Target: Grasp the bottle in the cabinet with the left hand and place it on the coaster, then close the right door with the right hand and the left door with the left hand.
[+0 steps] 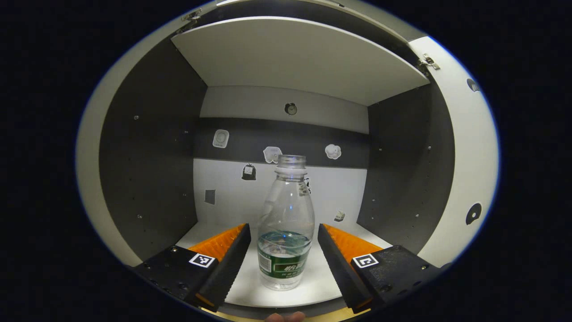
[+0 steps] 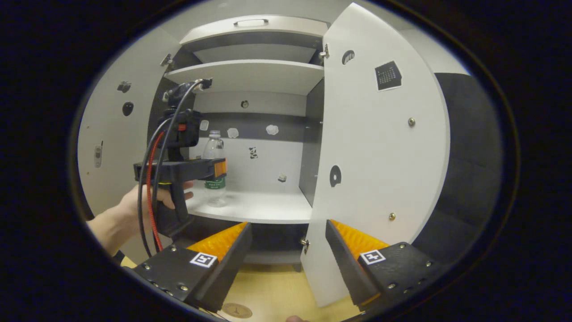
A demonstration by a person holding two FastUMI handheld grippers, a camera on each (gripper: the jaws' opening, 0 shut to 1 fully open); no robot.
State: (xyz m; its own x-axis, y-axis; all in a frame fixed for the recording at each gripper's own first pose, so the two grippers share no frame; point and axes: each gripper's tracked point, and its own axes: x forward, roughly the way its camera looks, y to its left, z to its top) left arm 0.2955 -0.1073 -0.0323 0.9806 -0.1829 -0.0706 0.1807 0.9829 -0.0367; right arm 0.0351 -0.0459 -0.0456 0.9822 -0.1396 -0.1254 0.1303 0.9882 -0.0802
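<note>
Clear plastic bottle (image 1: 284, 232) stands upright on the cabinet shelf (image 1: 313, 286), between the spread, ungrasping fingers of the left gripper (image 1: 282, 232), lined up for a grasp.

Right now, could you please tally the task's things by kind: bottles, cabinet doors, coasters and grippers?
Bottles: 1, the bottle
Cabinet doors: 2, the left door and the right door
Coasters: 1, the coaster
Grippers: 2, the left gripper and the right gripper
Total: 6

Dark padded wall (image 2: 469, 156) at three o'clock, pale wooden tabletop (image 2: 272, 290) at six (dim light, a warm sheen).
</note>
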